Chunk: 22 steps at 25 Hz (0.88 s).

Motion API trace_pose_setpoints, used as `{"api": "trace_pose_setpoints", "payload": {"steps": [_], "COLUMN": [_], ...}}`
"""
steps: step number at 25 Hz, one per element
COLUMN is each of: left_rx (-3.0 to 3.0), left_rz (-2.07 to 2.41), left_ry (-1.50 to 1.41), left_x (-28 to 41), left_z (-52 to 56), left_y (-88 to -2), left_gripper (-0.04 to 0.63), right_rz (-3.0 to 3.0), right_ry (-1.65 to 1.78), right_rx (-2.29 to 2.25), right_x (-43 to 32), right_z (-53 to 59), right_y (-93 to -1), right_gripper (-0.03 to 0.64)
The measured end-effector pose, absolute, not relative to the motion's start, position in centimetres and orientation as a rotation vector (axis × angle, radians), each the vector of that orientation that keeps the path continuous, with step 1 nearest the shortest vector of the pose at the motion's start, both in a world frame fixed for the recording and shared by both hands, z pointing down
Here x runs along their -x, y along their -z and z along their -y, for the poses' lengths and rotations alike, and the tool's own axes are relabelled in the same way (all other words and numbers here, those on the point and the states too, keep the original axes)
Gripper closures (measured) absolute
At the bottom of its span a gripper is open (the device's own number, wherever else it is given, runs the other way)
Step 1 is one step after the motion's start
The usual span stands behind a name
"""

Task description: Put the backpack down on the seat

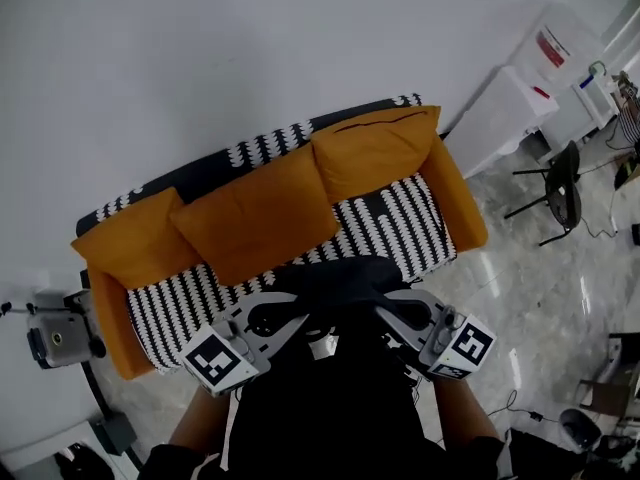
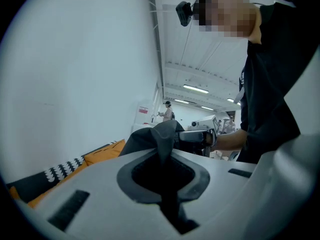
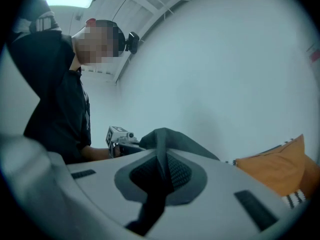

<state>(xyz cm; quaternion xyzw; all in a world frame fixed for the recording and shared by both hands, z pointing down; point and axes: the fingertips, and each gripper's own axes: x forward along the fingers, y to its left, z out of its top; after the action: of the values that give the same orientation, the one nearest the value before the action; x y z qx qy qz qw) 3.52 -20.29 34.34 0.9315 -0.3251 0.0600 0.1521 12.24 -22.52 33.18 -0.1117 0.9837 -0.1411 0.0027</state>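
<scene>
My left gripper (image 2: 166, 151) is clamped on a fold of the backpack (image 1: 338, 280). The dark fabric rises out of the slit where my two jaws meet, and there is no gap between them beyond the cloth itself. My right gripper (image 3: 161, 156) is the same, with its jaws pinched together on another ridge of that grey-black fabric. The two grippers face each other across the bag, left at its left side and right at its right, each with its marker cube nearest my body.

From the head view, the backpack hangs between them at the front edge of the sofa seat (image 1: 400, 230), about midway along that edge and a little toward the right. I cannot tell whether its underside touches the seat, because the lower part of the bag merges with my dark clothing.

The seat is covered in a black-and-white patterned throw. Three orange cushions lean along its back edge: the left cushion (image 1: 128, 240), the middle cushion (image 1: 256, 218) and the right cushion (image 1: 376, 150). The sofa's back stands against a plain white wall (image 1: 200, 58).

Well off the sofa's right end, a black chair (image 1: 560, 194) stands on the pale glossy floor (image 1: 540, 303), with a white cabinet (image 1: 505, 108) between it and the wall.
</scene>
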Motion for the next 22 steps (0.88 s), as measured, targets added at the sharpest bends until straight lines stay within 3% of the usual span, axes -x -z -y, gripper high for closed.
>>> {"api": "trace_pose_setpoints", "payload": {"steps": [22], "left_rx": [-2.1], "left_rz": [1.513], "left_ry": [-0.126], "left_x": [-1.6], "left_z": [25.0], "left_y": [-46.9], "left_gripper": [0.566], "right_rz": [-3.166], "right_ry": [0.782], "right_rx": [-0.579], "right_x": [-8.1], "right_z": [31.0], "right_y": [-44.3], "right_gripper": [0.589]}}
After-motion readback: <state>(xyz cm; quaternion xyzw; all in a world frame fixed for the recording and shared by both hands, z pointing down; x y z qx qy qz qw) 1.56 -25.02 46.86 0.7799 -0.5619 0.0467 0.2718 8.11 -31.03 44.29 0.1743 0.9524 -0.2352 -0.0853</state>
